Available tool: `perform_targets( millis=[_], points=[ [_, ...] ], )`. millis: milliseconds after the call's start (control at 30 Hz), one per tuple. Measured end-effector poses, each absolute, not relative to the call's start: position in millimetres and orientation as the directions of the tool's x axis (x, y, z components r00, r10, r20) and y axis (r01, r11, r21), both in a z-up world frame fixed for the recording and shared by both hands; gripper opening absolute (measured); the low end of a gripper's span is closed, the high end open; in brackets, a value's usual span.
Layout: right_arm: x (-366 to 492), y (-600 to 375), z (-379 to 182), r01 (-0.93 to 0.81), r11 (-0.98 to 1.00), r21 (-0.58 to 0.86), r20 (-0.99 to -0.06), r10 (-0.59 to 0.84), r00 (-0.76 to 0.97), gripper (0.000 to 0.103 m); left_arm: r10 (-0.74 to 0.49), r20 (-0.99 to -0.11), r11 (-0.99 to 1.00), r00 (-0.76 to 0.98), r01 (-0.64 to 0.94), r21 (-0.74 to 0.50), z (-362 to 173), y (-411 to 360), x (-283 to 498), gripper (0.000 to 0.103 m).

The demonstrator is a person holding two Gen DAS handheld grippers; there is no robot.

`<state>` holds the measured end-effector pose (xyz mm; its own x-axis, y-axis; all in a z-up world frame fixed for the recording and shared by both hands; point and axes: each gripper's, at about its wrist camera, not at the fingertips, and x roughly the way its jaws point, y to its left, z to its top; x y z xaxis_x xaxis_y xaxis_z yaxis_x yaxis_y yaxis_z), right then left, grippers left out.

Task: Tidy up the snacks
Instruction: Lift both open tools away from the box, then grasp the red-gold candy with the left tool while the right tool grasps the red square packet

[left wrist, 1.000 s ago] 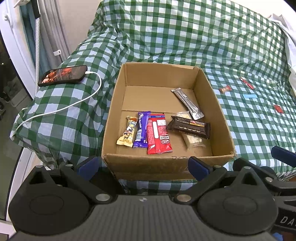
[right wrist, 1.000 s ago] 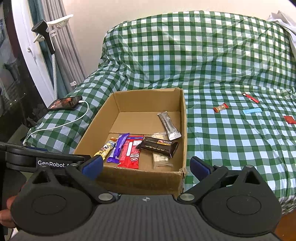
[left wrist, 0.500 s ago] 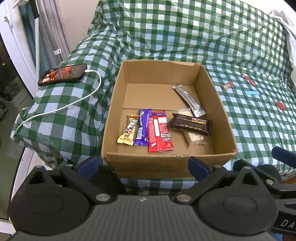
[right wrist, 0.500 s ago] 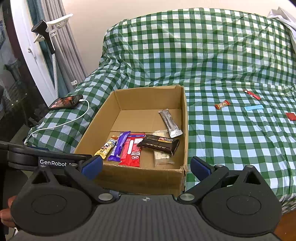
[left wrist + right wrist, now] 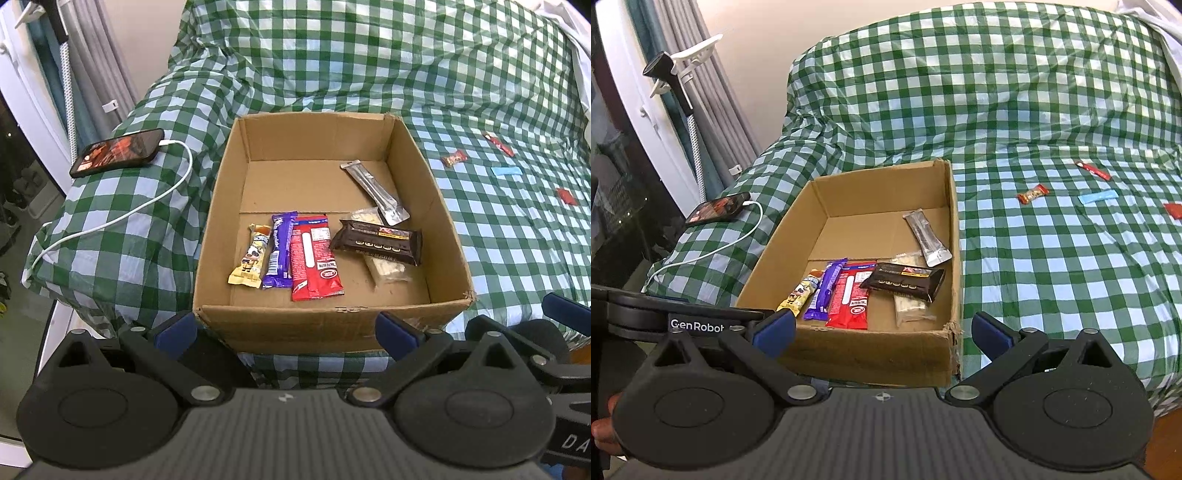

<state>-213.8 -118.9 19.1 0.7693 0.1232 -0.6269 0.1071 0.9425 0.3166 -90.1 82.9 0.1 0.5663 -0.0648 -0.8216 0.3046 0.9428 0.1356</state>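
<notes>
I held my left tongs point(image 5: 284, 328) and right tongs point(image 5: 882, 330) spread wide, gripping nothing — the cardboard box point(image 5: 332, 325) sat just ahead of both, 6 snacks inside. Ahead to my right, 4 loose snacks lay on the checked cloth point(image 5: 1052, 258) — nearest, a brown-red candy point(image 5: 1032, 194).

Left wrist view: from just in front of the cardboard box point(image 5: 332, 325), above its near wall, looking down and forward over the left claw point(image 5: 284, 332) into the box and across the bed point(image 5: 517, 240). Right wrist view: a little farther right and back, over the right claw point(image 5: 884, 330). Shared: box point(image 5: 868, 354), phone point(image 5: 718, 208), bed point(image 5: 1071, 277), loose wrappers.
</notes>
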Motion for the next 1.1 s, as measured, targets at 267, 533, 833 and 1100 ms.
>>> perform_targets(
  millis=[267,533,833,1100],
  points=[
    [-215.5,-142.8,8.1,0.152,0.917,0.368,-0.622,0.122,0.773,0.101,-0.059,-0.839,0.92,0.541,0.355,0.165,-3.1,54.3,-88.3,0.103],
    [-229.0,-207.0,-6.0,0.29,0.888,0.356,-0.613,-0.013,0.79,0.102,-0.121,-0.867,0.885,0.484,0.448,0.127,1.4,-4.3,-74.6,0.103],
    [-234.3,-333.8,-18.6,0.518,0.794,0.318,-0.625,-0.235,0.744,0.102,-0.198,-0.886,0.851,0.419,0.522,0.057,0.3,-115.0,-18.5,0.103],
    [-184.3,-457.2,-44.8,0.655,0.702,0.279,-0.597,-0.408,0.691,0.102,-0.199,-0.897,0.843,0.396,0.536,0.049,-60.0,-233.2,74.1,0.103]
  ],
)
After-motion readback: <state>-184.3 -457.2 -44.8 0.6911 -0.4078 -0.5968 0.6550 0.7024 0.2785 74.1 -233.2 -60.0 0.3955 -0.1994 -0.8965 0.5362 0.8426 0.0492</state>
